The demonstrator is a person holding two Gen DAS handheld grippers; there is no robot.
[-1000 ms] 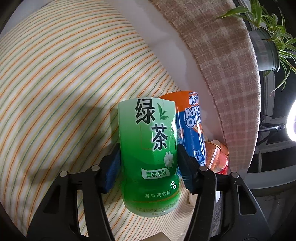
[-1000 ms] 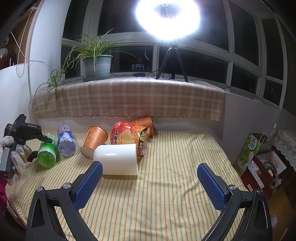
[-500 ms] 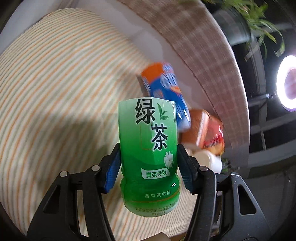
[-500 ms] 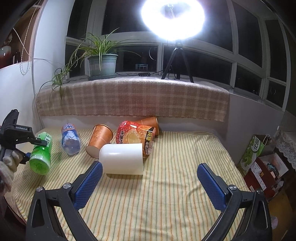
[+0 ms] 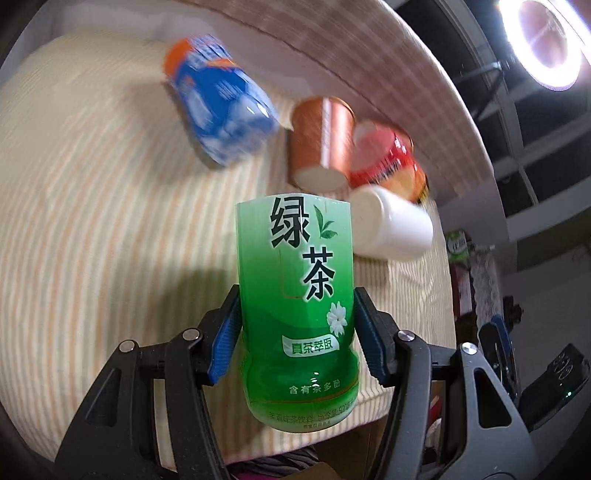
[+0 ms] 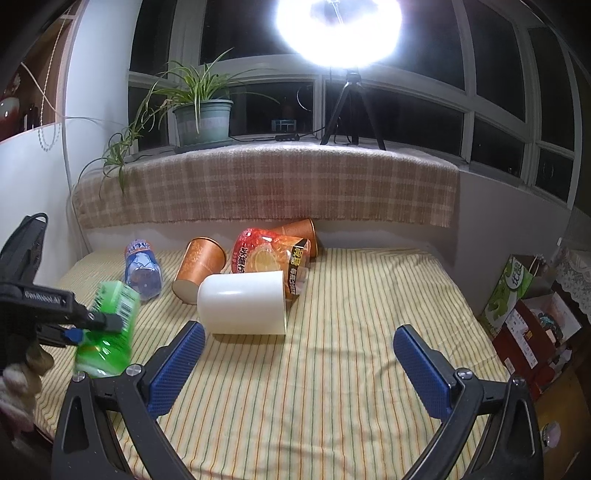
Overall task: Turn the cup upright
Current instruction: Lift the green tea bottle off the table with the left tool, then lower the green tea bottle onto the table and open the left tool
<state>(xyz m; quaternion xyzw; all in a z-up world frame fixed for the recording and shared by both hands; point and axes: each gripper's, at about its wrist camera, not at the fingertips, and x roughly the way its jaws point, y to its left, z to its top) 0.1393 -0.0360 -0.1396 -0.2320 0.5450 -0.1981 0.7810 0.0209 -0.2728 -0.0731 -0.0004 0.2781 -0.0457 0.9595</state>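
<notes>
My left gripper (image 5: 297,332) is shut on a green tea bottle (image 5: 297,306), its blue pads pressing both sides. The right wrist view shows that green bottle (image 6: 109,332) tilted in the air above the striped cloth at the left, with the left gripper (image 6: 88,325) on it. A white cup (image 6: 242,302) lies on its side in the middle, just beyond my right gripper (image 6: 299,354), which is open with nothing between its fingers. The white cup (image 5: 393,229) also shows behind the bottle in the left wrist view.
A blue water bottle (image 6: 142,267), two orange paper cups (image 6: 199,267) (image 6: 301,234) and a red noodle cup (image 6: 267,256) lie behind the white cup. A plaid-covered ledge (image 6: 266,188) with a potted plant (image 6: 203,118) and ring light (image 6: 338,29) backs the bed. Boxes (image 6: 532,317) stand at right.
The left gripper has lifted the green bottle off the cloth and swung it right, toward the other cups. The right gripper stayed open and moved slightly closer to the white cup.
</notes>
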